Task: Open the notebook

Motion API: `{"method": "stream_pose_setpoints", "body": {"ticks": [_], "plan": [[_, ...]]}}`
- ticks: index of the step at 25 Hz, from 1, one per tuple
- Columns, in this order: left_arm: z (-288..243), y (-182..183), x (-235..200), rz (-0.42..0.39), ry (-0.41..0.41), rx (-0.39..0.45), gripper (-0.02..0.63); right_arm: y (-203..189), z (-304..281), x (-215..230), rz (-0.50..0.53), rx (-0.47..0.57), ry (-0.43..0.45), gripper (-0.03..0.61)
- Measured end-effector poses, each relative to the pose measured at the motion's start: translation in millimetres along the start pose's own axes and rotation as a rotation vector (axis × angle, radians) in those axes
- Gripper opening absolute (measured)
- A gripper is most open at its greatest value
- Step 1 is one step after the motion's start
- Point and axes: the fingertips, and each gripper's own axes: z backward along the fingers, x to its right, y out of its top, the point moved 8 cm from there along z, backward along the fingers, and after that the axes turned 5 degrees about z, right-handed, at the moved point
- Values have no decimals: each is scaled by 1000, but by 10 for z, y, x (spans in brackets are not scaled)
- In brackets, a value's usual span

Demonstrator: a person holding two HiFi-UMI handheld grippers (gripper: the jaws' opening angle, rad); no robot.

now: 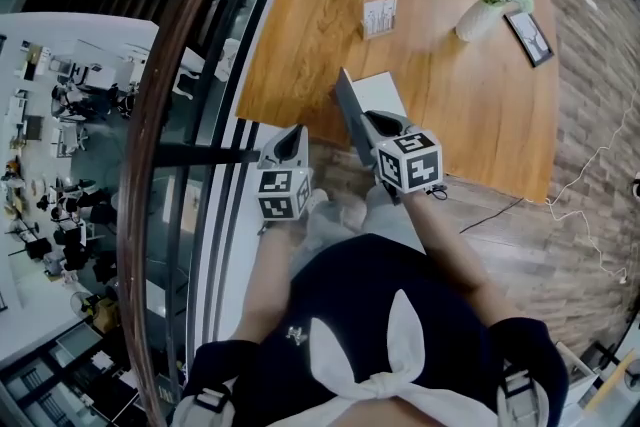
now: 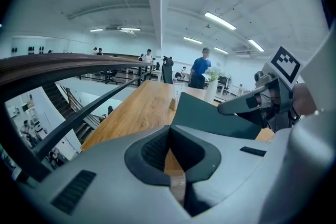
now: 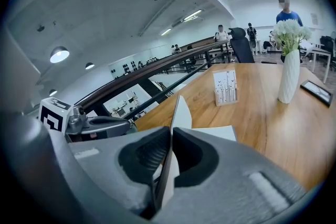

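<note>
At the near edge of the wooden counter [image 1: 470, 105], centre frame, the right gripper [image 1: 368, 127] pinches the thin, dark-covered, white-paged notebook [image 1: 385, 95] by its seemingly light, stiff cover's free edge, raised upright, while the left gripper [image 1: 293, 140] hangs closed and empty just left.

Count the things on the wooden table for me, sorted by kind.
notebook: 1
card stand: 1
vase of white flowers: 1
dark picture frame: 1
Total: 4
</note>
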Motion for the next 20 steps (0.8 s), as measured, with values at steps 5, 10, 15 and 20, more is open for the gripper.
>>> {"method": "stream_pose_setpoints", "body": {"ticks": [5,10,15,20], "plan": [[41,-8,-46,6,8,1,17,26,-36,-95,8,3,21,21],[91,-18,-106,7,13,1,17,34,-70,-192,17,5,32,23],[137,-33,-199,5,10,-1,18,19,-126,-288,11,13,36,25],[155,-40,-252,0,0,-1,18,8,-155,-346,5,13,30,25]]}}
